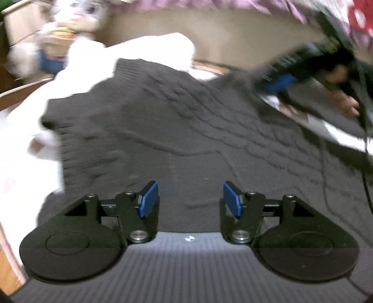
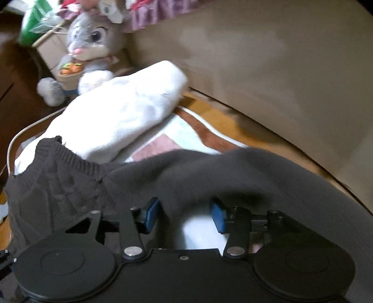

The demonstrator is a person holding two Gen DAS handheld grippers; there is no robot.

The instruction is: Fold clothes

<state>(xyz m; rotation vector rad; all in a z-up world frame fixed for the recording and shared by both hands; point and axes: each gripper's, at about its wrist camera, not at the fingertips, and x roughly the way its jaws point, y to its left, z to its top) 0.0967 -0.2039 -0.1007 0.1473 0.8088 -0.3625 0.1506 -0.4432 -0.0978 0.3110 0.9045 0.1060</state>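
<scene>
The sweater [image 1: 186,130] is dark grey cable-knit wool, matt and ribbed at the hem; the white garment [image 2: 130,105] looks fleecy; the stuffed rabbit [image 2: 86,46] is plush.

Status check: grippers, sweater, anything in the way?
Left gripper open above dark knit sweater. Right gripper open at sweater's edge. White garment lies beyond it.

Soft indoor light, fairly dim and warm, no hard shadows anywhere. Heavy motion blur across the left wrist view: plush rabbit [image 1: 70,21] smeared to a pale blob, right gripper [image 1: 286,81] streaked at upper right. White garment [image 1: 149,51] blown out, no texture left. Sharper in the right wrist view, though dark knit sweater [image 2: 209,174] goes mushy along its far edge. Strong fisheye bending at the borders, black corners.
</scene>
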